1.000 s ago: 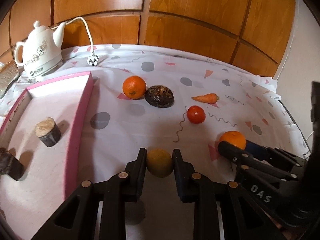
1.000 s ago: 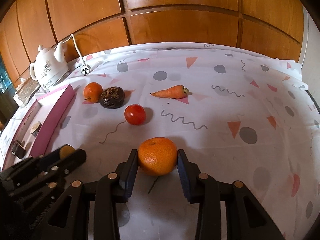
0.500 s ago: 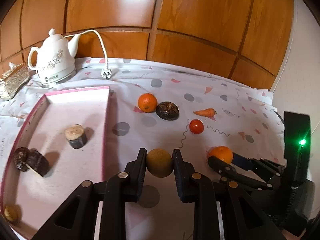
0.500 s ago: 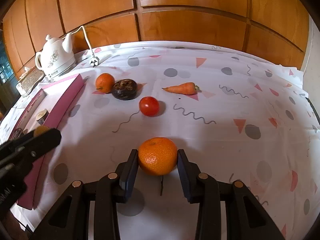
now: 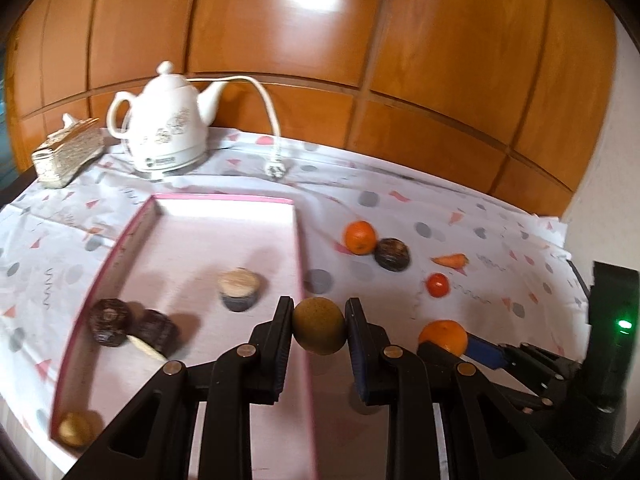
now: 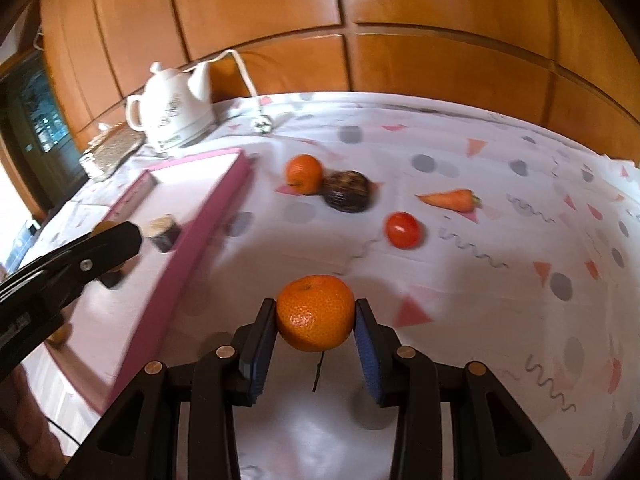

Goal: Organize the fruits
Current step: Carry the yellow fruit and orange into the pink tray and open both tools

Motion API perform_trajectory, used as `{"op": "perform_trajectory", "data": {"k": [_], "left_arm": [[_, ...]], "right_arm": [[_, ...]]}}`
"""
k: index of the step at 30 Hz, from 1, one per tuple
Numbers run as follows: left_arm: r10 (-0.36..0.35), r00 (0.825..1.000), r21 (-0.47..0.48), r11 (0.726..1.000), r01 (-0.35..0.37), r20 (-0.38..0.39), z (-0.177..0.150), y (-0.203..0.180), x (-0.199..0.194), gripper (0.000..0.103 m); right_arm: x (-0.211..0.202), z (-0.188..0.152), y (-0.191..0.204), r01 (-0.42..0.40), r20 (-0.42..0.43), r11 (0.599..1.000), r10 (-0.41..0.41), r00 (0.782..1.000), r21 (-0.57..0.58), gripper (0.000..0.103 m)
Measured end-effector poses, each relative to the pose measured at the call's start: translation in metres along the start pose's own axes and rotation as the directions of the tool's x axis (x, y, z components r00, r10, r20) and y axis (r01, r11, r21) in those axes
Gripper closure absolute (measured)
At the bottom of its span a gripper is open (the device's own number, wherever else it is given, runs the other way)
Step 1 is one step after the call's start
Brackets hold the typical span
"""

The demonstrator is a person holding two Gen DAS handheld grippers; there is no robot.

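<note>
Left gripper (image 5: 319,330) pinches a brown fruit (image 5: 319,331) at the tray (image 5: 224,200) rim, bottom centre; right gripper (image 6: 315,314) pinches an orange (image 6: 315,312), probably tray-bound.

White kettle (image 5: 165,128) beside patterned tissue box (image 5: 67,153) on tablecloth (image 5: 400,216).

The pink-rimmed shallow tray (image 5: 298,240) is the landmark. Its far half is bare floor, wide open. In the near half a pale-topped stump piece (image 5: 239,289), two dark brown lumps (image 5: 132,326) and a small golden ball (image 5: 74,434) crowd things. Just right of the tray, bare tablecloth (image 6: 304,236) runs to a small orange (image 5: 360,237).
</note>
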State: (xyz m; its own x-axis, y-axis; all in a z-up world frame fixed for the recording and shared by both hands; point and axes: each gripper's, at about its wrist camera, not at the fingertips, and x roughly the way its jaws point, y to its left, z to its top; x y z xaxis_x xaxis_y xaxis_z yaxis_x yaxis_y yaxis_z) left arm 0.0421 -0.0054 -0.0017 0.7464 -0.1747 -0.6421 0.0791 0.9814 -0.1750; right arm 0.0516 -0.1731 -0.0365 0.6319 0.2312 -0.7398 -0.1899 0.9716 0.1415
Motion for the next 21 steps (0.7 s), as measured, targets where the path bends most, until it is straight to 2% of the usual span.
{"op": "perform_trajectory", "data": {"k": [9, 21], "left_arm": [[0.079, 0.997, -0.060, 0.995, -0.078, 0.010, 0.006, 0.044, -0.005, 0.077], [0.173, 0.985, -0.116, 0.979, -0.170, 0.011, 0.029, 0.100, 0.002, 0.076]], "right_arm": [[-0.007, 0.009, 0.048, -0.148, -0.011, 0.986, 0.148, 0.989, -0.073, 0.064], [0.002, 0.018, 0.111, -0.249, -0.055, 0.948, 0.243, 0.968, -0.199, 0.064]]}}
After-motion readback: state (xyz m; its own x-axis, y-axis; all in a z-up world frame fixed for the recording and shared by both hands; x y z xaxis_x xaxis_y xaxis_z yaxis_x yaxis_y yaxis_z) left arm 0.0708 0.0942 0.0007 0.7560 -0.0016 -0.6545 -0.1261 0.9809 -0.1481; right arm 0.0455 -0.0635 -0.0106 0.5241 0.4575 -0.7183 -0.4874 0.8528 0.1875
